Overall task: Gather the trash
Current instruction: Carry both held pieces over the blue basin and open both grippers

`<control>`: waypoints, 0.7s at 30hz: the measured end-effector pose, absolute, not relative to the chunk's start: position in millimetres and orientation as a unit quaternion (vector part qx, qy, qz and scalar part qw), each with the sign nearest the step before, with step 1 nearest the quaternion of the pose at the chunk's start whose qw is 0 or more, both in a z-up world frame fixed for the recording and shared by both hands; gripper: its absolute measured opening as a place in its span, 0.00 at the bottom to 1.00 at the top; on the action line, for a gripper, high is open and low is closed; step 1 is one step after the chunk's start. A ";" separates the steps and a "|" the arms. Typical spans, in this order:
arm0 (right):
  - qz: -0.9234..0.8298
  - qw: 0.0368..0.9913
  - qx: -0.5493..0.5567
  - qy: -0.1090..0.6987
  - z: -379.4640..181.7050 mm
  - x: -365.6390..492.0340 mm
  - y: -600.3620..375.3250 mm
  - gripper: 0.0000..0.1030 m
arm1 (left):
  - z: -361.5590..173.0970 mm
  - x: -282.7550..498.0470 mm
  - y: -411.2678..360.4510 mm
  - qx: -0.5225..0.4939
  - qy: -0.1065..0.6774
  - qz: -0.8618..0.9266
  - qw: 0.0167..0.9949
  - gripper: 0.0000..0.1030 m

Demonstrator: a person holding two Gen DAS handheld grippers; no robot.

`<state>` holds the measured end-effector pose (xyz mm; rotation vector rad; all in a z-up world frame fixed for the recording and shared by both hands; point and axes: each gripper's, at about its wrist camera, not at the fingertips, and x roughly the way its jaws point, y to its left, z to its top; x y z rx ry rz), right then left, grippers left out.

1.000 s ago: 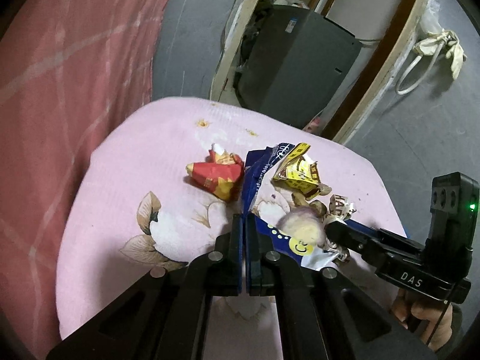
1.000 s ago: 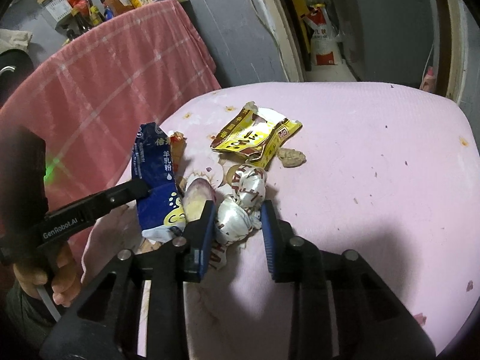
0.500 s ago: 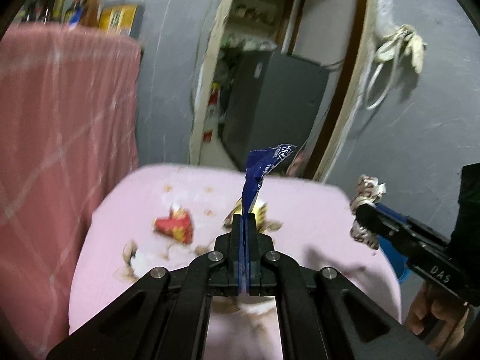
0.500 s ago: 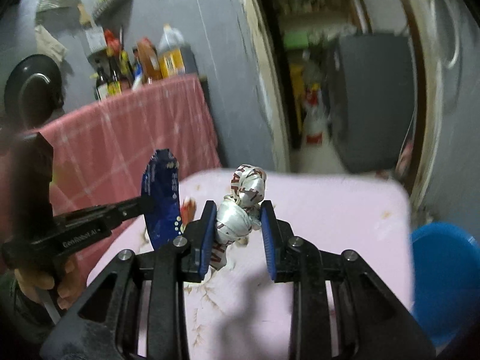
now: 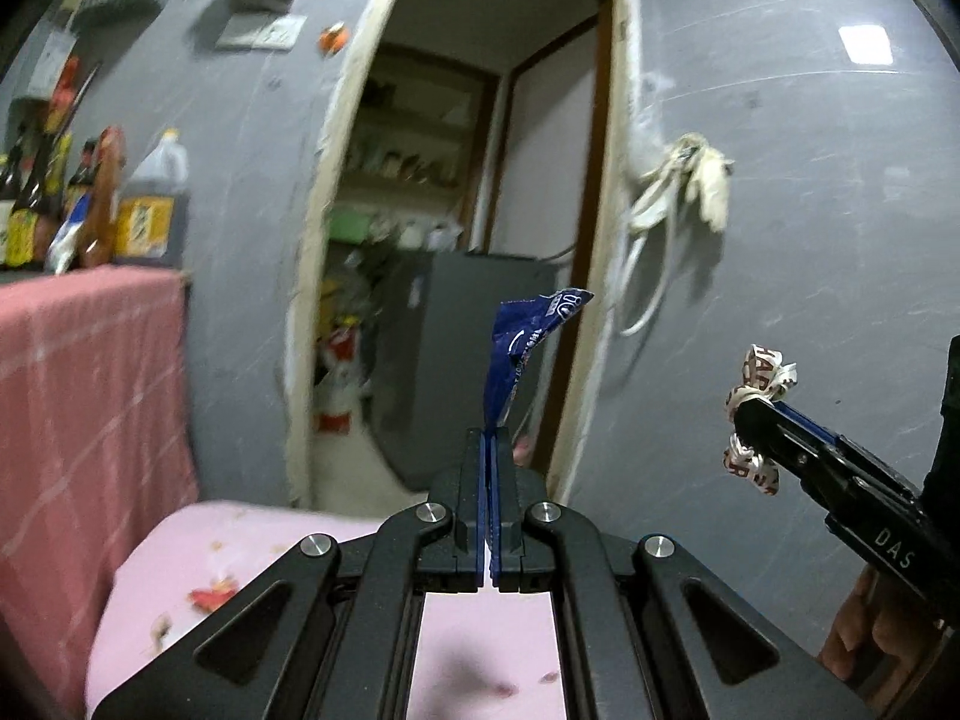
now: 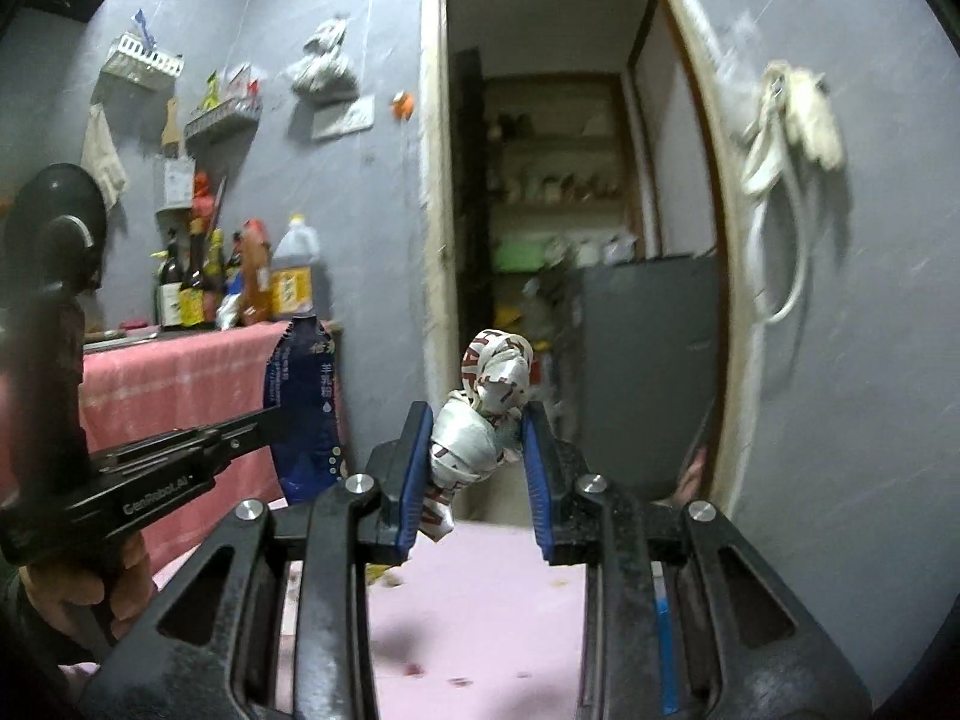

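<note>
Looking along the left hand-held gripper [image 5: 487,450] first, we see its jaws fully closed on the lower edge of the blue wrapper [image 5: 528,348], which stands up from the pinch toward twelve o'clock and curls over at its tip in front of the doorway [image 5: 468,228]. At four o'clock in this view the right hand-held gripper [image 5: 753,420] reaches in, with the crumpled white-and-brown wrapper [image 5: 757,384] bulging above and below its tips. Below us, at seven o'clock, the pink table [image 5: 252,546] carries a red scrap [image 5: 213,597] and some crumbs, so we judge the collecting is not finished. Turning to the right wrist view, we see the right gripper's jaws standing partly apart with the crumpled wrapper wedged between the blue pads [image 6: 416,474], its knotted upper part rising toward twelve o'clock; the left pad presses it clearly, while contact at the right pad looks lighter. At nine o'clock the left gripper holds the blue wrapper upright before the red cloth [image 6: 180,384]. A blue strip at five o'clock may be a bin, though we cannot tell. Our worry is the crumpled wrapper: springy foil gripped off-centre could squirm out during a quick swing. The blue wrapper is held only by its edge, so a jerk or a brush against the other gripper could tear it free.
</note>
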<state>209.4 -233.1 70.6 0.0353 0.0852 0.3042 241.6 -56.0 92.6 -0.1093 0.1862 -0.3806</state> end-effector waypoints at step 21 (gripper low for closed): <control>0.004 0.997 0.038 0.074 32.3 189.1 -382.2 0.29 | 69.0 277.0 -220.0 -0.018 0.167 -0.311 0.936 0.00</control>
